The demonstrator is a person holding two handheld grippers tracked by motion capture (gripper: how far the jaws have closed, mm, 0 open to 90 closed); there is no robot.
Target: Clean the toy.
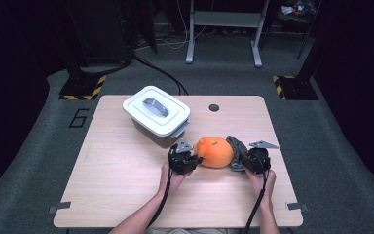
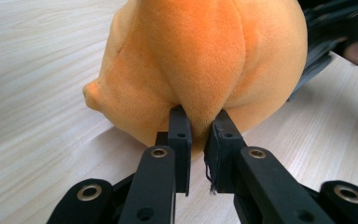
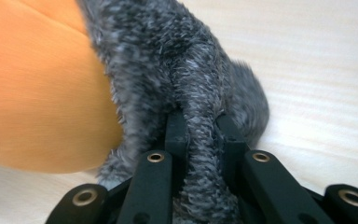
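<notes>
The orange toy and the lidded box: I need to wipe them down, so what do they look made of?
The orange toy looks like short, matte plush with stitched seams; its grey part is longer, shaggier fur. The lidded box looks like hard, smooth plastic, with a white lid and grey base, though that is less certain from afar.

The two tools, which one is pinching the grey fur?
The right tool: its jaws are shut on the plush toy's grey fur. The left tool pinches the orange part.

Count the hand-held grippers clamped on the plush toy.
2. The left hand-held gripper pinches the plush toy on its orange end; the right hand-held gripper pinches its grey fur.
</notes>
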